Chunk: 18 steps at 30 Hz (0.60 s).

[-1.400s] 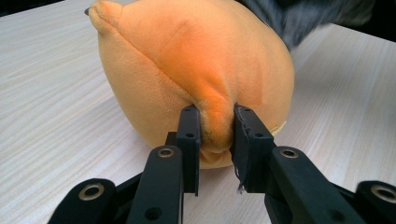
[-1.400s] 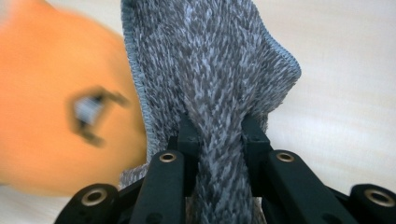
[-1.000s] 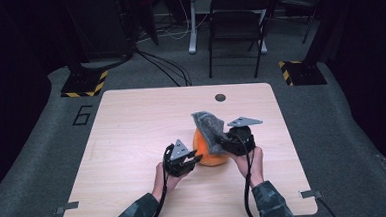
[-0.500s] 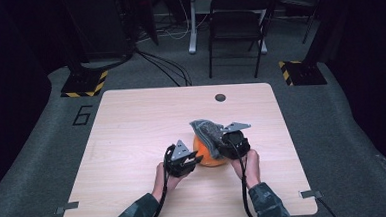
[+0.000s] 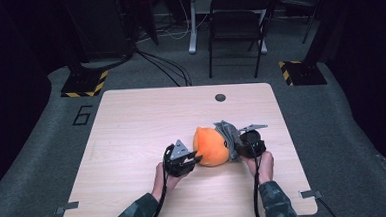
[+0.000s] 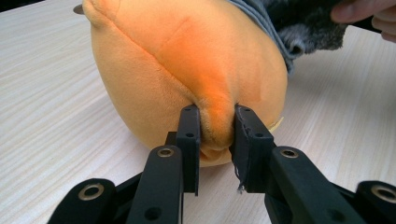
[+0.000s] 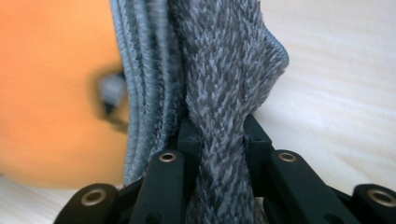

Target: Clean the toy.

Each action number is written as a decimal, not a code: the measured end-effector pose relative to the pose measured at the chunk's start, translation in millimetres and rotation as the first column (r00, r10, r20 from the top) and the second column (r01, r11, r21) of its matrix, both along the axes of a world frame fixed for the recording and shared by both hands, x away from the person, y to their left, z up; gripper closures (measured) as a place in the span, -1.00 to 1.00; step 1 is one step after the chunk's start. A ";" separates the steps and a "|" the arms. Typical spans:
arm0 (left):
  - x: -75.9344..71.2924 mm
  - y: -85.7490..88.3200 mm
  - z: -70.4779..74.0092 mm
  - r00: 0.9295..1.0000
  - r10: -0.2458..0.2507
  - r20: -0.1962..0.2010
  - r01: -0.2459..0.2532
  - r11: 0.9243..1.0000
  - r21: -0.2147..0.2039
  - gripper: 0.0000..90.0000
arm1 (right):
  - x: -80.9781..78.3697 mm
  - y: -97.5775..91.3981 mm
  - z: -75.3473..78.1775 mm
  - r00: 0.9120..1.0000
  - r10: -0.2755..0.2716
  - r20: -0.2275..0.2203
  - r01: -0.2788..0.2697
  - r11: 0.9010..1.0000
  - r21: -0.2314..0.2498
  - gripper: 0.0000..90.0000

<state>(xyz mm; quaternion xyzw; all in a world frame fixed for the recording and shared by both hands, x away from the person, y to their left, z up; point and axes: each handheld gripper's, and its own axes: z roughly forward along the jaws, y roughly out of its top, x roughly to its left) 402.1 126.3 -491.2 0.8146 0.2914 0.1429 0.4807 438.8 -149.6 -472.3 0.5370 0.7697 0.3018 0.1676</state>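
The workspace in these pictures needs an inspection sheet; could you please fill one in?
Surface: pale wood table, with a dark round hole near the far edge.
Job's things: orange plush toy lying on the table; grey knit fabric against its right side.
Clutter: nothing seen.
Grippers: left gripper shut on a fold of the plush toy; right gripper shut on the grey fabric.
Cables: one trails from each gripper toward the person.
Surroundings: grey carpet, chair, floor cables, striped blocks.
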 end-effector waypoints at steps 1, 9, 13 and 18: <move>0.8 1.2 0.1 1.000 -0.002 -0.002 0.002 1.000 0.003 0.64 | 1.7 -2.8 -5.3 1.000 -0.006 -0.014 0.005 1.000 -0.021 0.65; 4.4 5.5 -0.8 1.000 0.012 -0.013 -0.012 1.000 -0.011 0.63 | -0.6 -19.2 18.0 0.997 -0.056 0.049 0.053 0.997 0.062 0.67; 4.3 4.2 0.2 1.000 0.009 0.001 -0.009 1.000 -0.001 0.62 | -13.6 -2.0 52.4 0.989 0.032 0.143 -0.046 0.994 0.100 0.66; 4.7 5.7 1.3 1.000 -0.004 0.017 0.004 0.999 0.034 0.45 | -13.5 28.7 35.2 0.990 0.106 0.090 -0.111 0.992 0.051 0.67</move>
